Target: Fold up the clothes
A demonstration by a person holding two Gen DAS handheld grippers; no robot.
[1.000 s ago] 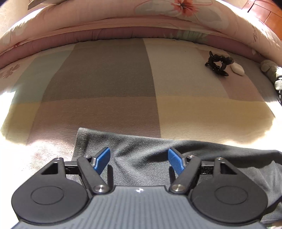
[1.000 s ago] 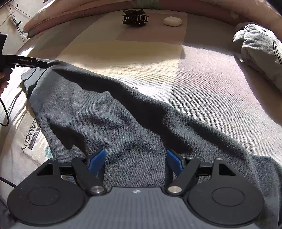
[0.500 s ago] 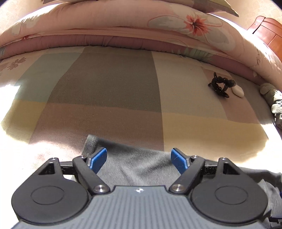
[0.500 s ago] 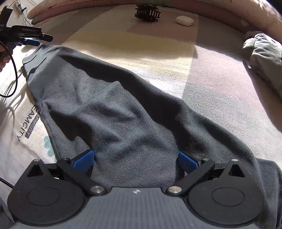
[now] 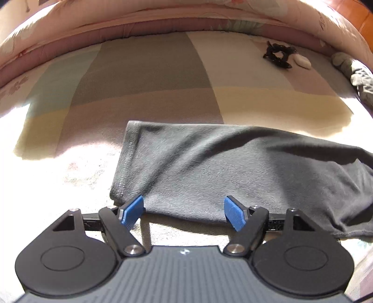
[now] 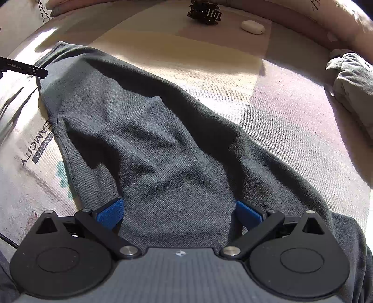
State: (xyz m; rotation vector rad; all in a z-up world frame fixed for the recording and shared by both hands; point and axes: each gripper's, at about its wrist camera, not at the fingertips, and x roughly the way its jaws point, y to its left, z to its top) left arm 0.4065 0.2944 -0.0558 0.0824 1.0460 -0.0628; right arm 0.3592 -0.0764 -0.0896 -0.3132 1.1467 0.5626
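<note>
A dark grey knit garment (image 5: 233, 167) lies stretched across the bed, its hemmed end at the left in the left wrist view. My left gripper (image 5: 184, 211) is open and empty, hovering at the garment's near edge by that hem. In the right wrist view the same garment (image 6: 151, 144) runs from far left toward the camera. My right gripper (image 6: 179, 212) is open wide, its blue pads (image 6: 109, 213) straddling a raised ridge of the fabric without closing on it. The left gripper's tip (image 6: 35, 70) shows at the garment's far end.
The bed has a checked pastel sheet (image 5: 144, 77) with a floral quilt (image 5: 116, 21) rolled along the far side. A black hair claw (image 6: 205, 12) and a white earbud case (image 6: 253, 26) lie near it. A folded grey garment (image 6: 352, 81) sits at the right.
The left gripper has drawn back from the hem end, so more of the garment lies flat in front of it. The right gripper's jaws opened wider and moved lower over the fabric.
</note>
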